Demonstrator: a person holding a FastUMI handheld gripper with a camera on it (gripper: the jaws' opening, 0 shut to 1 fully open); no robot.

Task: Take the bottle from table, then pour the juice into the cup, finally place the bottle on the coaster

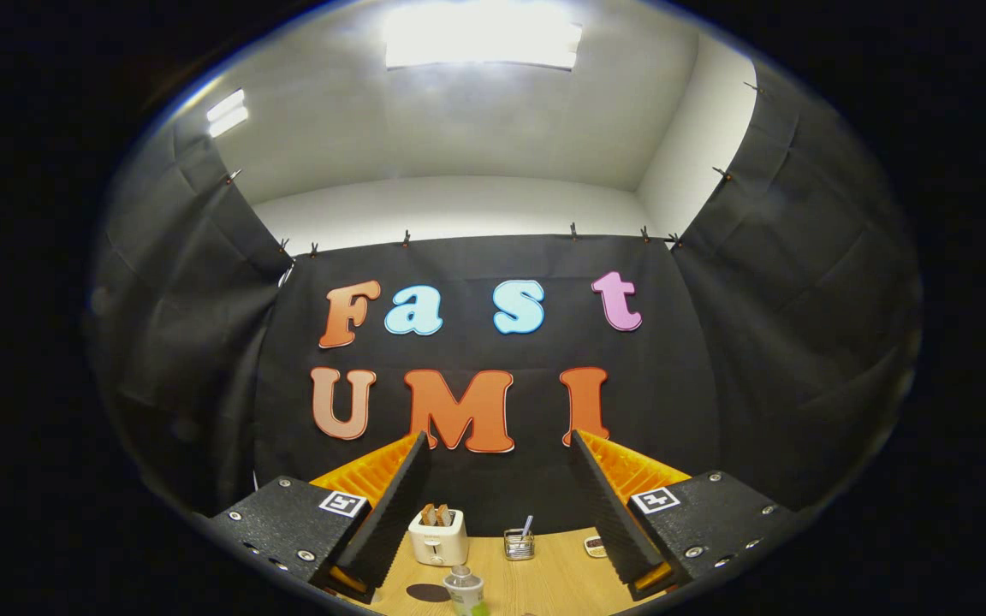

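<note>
My gripper (500,449) is held high above the wooden table (544,582), with its fingers (394,505) spread wide and nothing between them. Below and between the fingers stands a small clear bottle (465,592) with a pale cap and green juice at its base. Just left of the bottle lies a dark round coaster (427,592), flat on the table.
A white toaster (438,537) with toast in its slots stands farther back, near the left finger. A small wire basket (519,543) with utensils sits at the back middle. A small dish (595,546) lies by the right finger. Black cloth walls enclose the booth.
</note>
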